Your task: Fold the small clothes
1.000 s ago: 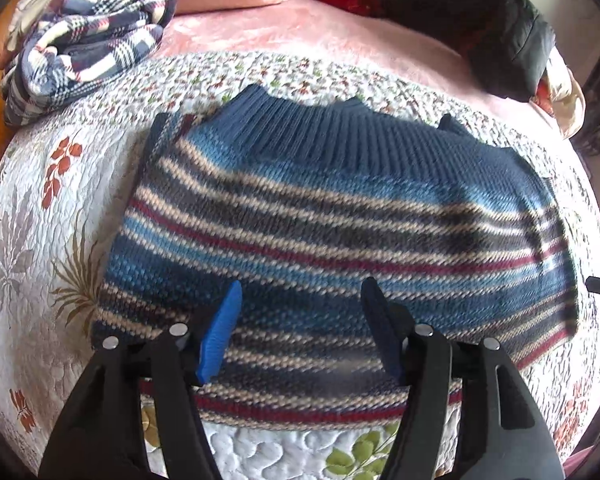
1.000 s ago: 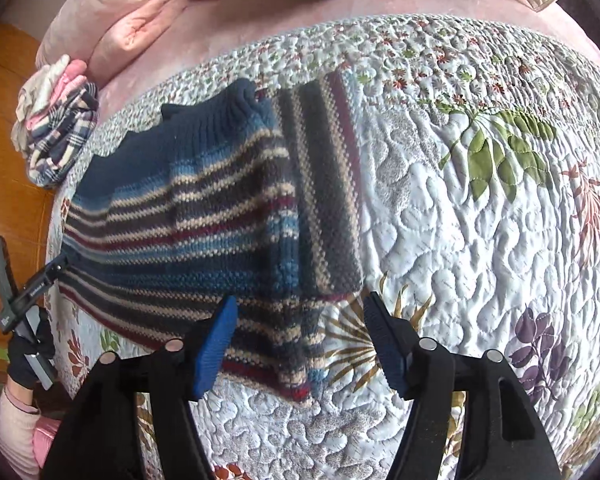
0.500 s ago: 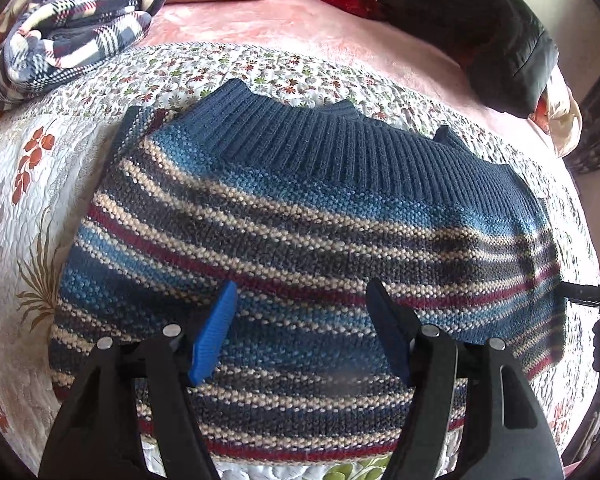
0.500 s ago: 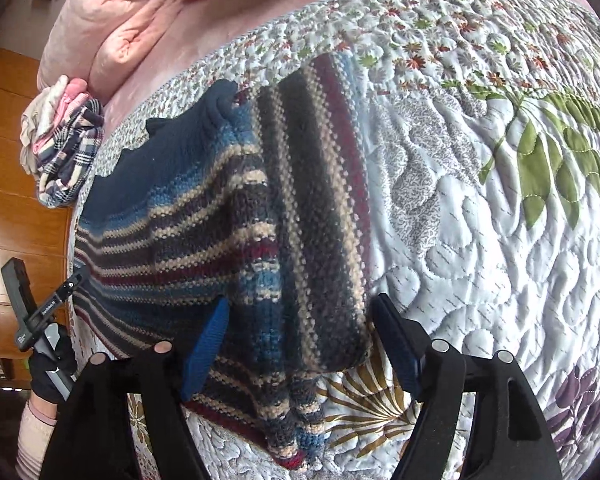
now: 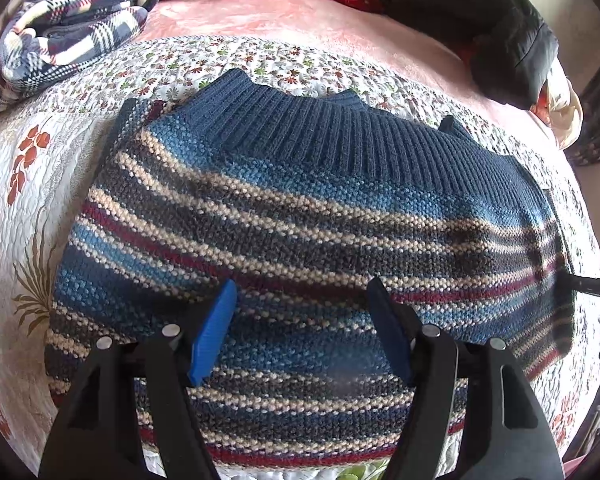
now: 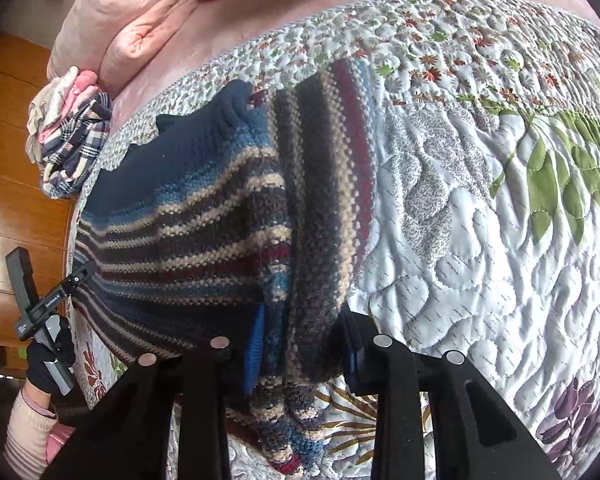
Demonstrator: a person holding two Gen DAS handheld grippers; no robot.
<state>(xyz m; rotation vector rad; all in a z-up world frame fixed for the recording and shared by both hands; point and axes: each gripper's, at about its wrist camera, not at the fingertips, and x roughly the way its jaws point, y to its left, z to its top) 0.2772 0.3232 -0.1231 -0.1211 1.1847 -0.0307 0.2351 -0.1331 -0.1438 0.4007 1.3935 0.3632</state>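
A blue knit sweater (image 5: 300, 220) with cream, grey and red stripes lies flat on the floral quilt (image 5: 32, 184), ribbed hem at the far side. My left gripper (image 5: 302, 332) hovers open over its near striped part, nothing between the pads. In the right wrist view the sweater (image 6: 188, 232) has a sleeve folded along its right edge. My right gripper (image 6: 304, 352) is shut on that folded edge, the knit bunched between the blue pads (image 6: 254, 352). The other gripper, in a gloved hand (image 6: 44, 308), shows at the far left.
A plaid blanket (image 5: 68, 28) and a pink comforter (image 6: 140, 20) lie at the bed's far left. A black jacket (image 5: 500, 28) sits at the far right. Open quilt (image 6: 480, 240) stretches right of the sweater. Wooden panelling (image 6: 16, 140) borders the bed.
My right gripper moved forward over the sweater's folded right edge and its jaws narrowed onto the knit. My left gripper drifted slightly closer over the sweater and stayed open.
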